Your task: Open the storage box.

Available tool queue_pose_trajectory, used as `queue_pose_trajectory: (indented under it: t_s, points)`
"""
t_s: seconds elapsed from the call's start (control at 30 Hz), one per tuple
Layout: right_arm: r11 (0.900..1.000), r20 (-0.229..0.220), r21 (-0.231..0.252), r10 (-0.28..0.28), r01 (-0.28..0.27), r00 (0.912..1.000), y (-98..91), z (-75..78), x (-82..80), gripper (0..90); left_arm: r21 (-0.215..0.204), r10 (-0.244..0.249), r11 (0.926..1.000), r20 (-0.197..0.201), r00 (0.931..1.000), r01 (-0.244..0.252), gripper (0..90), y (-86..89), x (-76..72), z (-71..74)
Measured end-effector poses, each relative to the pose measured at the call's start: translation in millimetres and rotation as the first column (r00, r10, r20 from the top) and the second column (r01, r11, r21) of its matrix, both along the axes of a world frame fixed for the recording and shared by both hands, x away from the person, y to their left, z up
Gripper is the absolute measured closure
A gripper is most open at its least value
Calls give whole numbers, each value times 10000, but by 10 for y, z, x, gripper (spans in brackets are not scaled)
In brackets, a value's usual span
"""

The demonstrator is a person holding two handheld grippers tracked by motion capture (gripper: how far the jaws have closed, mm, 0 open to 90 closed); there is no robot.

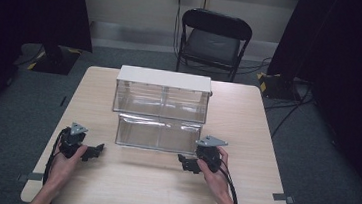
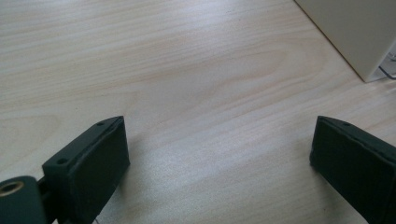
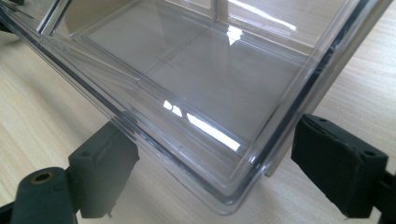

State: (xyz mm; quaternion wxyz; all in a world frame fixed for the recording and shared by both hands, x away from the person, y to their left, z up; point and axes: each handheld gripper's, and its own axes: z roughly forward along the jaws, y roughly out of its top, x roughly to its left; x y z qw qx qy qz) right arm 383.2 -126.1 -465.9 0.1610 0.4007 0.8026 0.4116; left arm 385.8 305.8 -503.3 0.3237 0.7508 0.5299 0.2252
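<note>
- I see a clear plastic drawer (image 1: 158, 134) pulled out toward me from the bottom of a white-topped drawer cabinet (image 1: 162, 94), which stands in the middle of the light wooden table (image 1: 161, 180).
- The upper drawer (image 1: 160, 101) sits flush in the cabinet; both look empty as far as I can tell.
- My right gripper (image 1: 187, 163) is at the pulled-out drawer's near right corner. In the right gripper view its jaws are spread wide, one on each side of that clear corner (image 3: 233, 200), neither pad pressing the plastic.
- My left gripper (image 1: 95, 150) rests on the table just left of the drawer, apart from it. In the left gripper view its jaws are spread with bare wood between them, and the cabinet's white side (image 2: 355, 32) is at upper right.
- A black folding chair (image 1: 214, 40) stands beyond the table's far edge.
</note>
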Motion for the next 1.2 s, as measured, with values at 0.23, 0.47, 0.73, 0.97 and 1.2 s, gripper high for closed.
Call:
queue_pose_trajectory:
  t_s: [0.23,0.47,0.73,0.97,1.2]
  points:
    - [9999,-8,162,-18,18,10000,-4,12,-14,136,-3,-3,10000,0,10000,3,40,0,0,0]
    - [9995,24,326,9,-9,10000,-15,38,-36,134,-3,0,10000,-1,10000,0,40,0,0,0]
    - [9996,126,270,-18,14,9999,-8,52,-55,135,-2,-2,10000,-4,10000,2,40,0,0,0]
    - [9996,113,298,9,-12,9999,-12,73,-73,135,2,-5,10000,-4,10000,5,41,1,0,0]
    - [9996,127,267,-44,41,9999,-11,75,-80,138,-1,-3,10000,-5,10000,3,40,1,0,0]
